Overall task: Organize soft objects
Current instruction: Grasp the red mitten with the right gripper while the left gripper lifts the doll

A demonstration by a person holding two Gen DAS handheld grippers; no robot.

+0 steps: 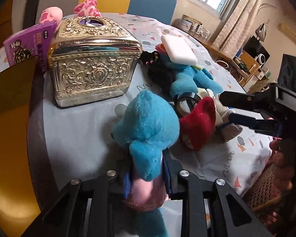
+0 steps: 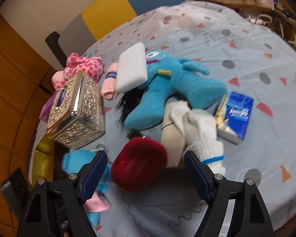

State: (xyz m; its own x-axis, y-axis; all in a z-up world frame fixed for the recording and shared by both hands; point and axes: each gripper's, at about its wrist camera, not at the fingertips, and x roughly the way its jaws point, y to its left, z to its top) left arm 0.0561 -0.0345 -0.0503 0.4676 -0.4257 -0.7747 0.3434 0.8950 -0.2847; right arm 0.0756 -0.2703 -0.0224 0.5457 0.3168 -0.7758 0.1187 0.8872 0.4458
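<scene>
left gripper clamps small blue plush, right gripper gapes over red pompom

the left gripper [image 1: 147, 174] is closed on a small blue plush [image 1: 148, 126] with a pink patch, near the worktop [image 2: 246, 63] edge. the right gripper [image 2: 145, 169] stands wide apart, holding nothing, around a red pompom [image 2: 138, 164]. beyond lie white socks [image 2: 199, 134], a large blue plush [image 2: 171, 86] under a white sponge [image 2: 132, 67], and a gold tissue box [image 1: 92, 63].

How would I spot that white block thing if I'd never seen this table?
Start at the ornate gold box on the patterned tablecloth. Beside it sprawls a big blue plush monster, and the white foam block rests against its head. It is the only plain, flat, smooth-edged rectangle among the fuzzy toys.
</scene>
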